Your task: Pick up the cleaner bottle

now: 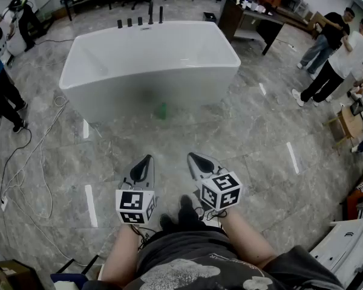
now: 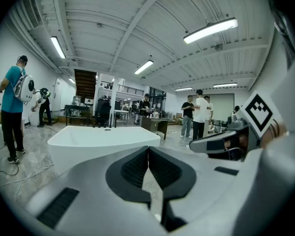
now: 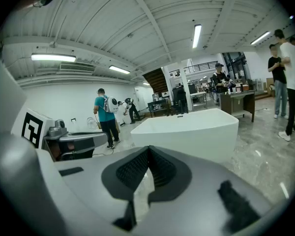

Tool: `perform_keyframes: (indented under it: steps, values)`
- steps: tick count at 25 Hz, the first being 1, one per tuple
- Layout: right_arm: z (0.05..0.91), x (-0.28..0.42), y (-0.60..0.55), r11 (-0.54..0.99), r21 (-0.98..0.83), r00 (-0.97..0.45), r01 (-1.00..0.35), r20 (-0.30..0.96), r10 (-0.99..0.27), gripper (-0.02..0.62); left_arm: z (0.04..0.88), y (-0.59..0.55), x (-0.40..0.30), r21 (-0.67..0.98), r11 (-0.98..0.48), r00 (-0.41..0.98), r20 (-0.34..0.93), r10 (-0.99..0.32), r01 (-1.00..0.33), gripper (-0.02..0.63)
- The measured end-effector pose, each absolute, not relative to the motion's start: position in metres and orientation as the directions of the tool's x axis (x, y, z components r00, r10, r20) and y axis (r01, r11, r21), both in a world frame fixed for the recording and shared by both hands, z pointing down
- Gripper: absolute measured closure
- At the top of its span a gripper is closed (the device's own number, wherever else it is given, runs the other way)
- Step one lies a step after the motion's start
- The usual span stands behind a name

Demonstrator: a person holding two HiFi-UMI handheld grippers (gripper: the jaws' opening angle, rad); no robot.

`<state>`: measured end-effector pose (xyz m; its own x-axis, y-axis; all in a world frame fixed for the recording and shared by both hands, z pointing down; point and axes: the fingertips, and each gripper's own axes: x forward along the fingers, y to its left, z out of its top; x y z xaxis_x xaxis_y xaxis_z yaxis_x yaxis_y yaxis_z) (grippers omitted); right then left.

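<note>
Grey marble floor point(image 1: 260, 138) runs to the white bathtub point(image 1: 151, 59), at whose foot the green cleaner bottle point(image 1: 162, 110) sits, well ahead of your left gripper point(image 1: 148, 157) and right gripper point(image 1: 191, 156), both with jaws together on nothing, the left marginally nearer.

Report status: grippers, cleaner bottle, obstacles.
Left gripper shut, empty; right gripper shut, empty. Small green thing, likely the cleaner bottle, on floor by white bathtub, untouched. Bare floor between.
</note>
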<state>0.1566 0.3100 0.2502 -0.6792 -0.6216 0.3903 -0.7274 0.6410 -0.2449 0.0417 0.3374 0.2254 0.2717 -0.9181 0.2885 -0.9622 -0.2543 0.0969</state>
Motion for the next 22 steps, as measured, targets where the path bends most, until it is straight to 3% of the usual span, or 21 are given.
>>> perform_keyframes:
  steps: [22]
  values:
    - [0.260, 0.149, 0.340, 0.621, -0.266, -0.670, -0.738, 0.401, -0.625, 0.571, 0.242, 0.362, 0.021, 0.077, -0.260, 0.271, 0.329, -0.905, -0.962, 0.591]
